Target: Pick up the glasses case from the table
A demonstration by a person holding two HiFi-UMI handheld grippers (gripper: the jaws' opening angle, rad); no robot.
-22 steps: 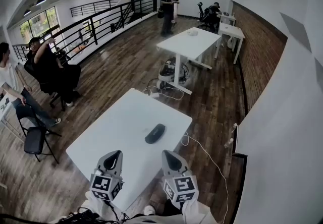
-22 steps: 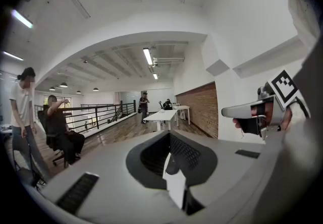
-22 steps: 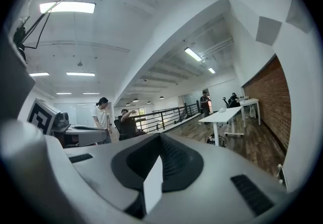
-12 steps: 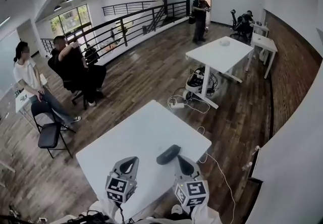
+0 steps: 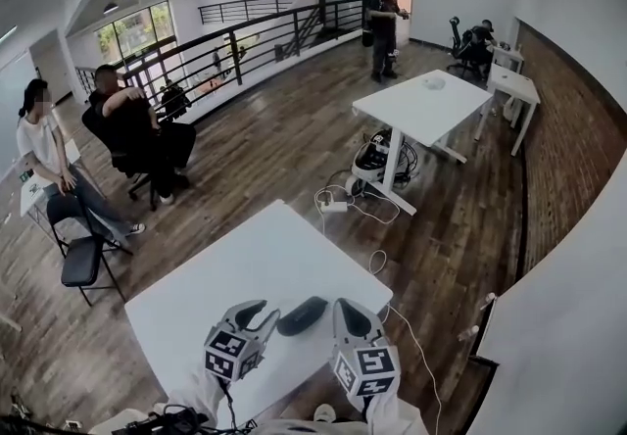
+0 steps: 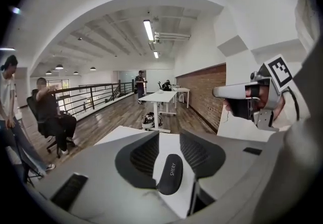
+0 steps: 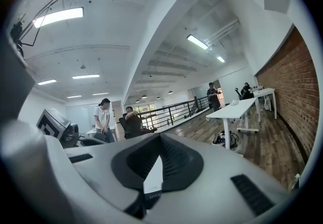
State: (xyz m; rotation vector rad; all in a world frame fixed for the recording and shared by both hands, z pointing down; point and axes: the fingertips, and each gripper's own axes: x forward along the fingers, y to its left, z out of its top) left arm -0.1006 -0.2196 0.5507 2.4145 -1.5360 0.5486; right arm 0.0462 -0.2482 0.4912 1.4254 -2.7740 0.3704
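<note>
A black glasses case lies on the white table near its front right edge, between my two grippers. My left gripper sits just left of it, jaws apart. In the left gripper view the case shows in the gap of the left gripper, and the pads do not press on it. My right gripper is just right of the case, its jaw tips meeting. In the right gripper view, below the right gripper, only a sliver of the case shows.
The table's right edge and corner lie close to the case. A second white table stands farther back, with cables and a device on the wooden floor beneath it. People sit at the left beside a black chair.
Both grippers have come forward over the table to the case, which now lies between them instead of ahead. The left jaws now show apart.
</note>
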